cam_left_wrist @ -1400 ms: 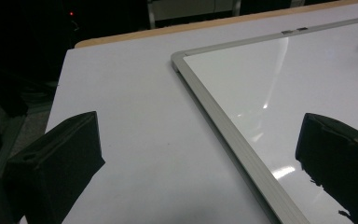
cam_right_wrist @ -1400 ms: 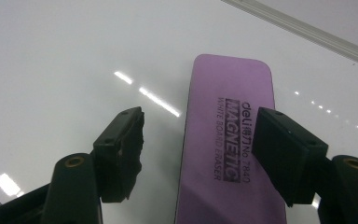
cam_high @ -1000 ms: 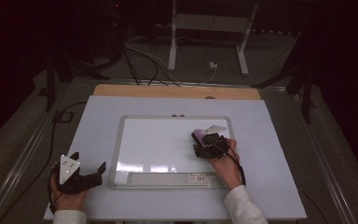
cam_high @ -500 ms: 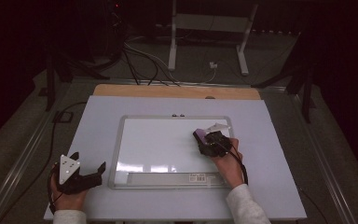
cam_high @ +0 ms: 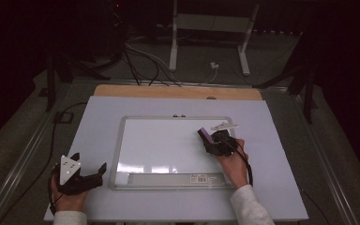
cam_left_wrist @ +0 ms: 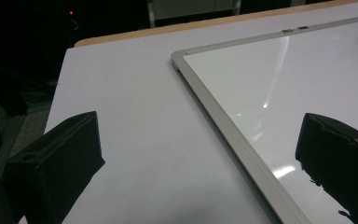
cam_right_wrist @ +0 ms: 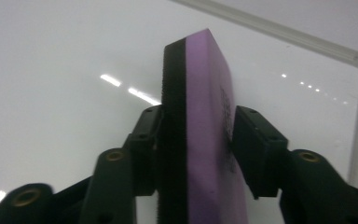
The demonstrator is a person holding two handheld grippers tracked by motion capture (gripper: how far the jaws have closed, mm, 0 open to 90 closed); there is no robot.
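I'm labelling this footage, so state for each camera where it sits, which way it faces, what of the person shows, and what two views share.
High view: above the near table edge, looking forward and down on the silver-framed whiteboard; both forearms, left gripper and right gripper show.
Left gripper view: rides the left gripper, facing the board's corner between wide-apart jaws.
Right gripper view: rides the right gripper, jaws clamping the purple black-backed eraser.
Shared: whiteboard in all three views; eraser in high and right gripper views.
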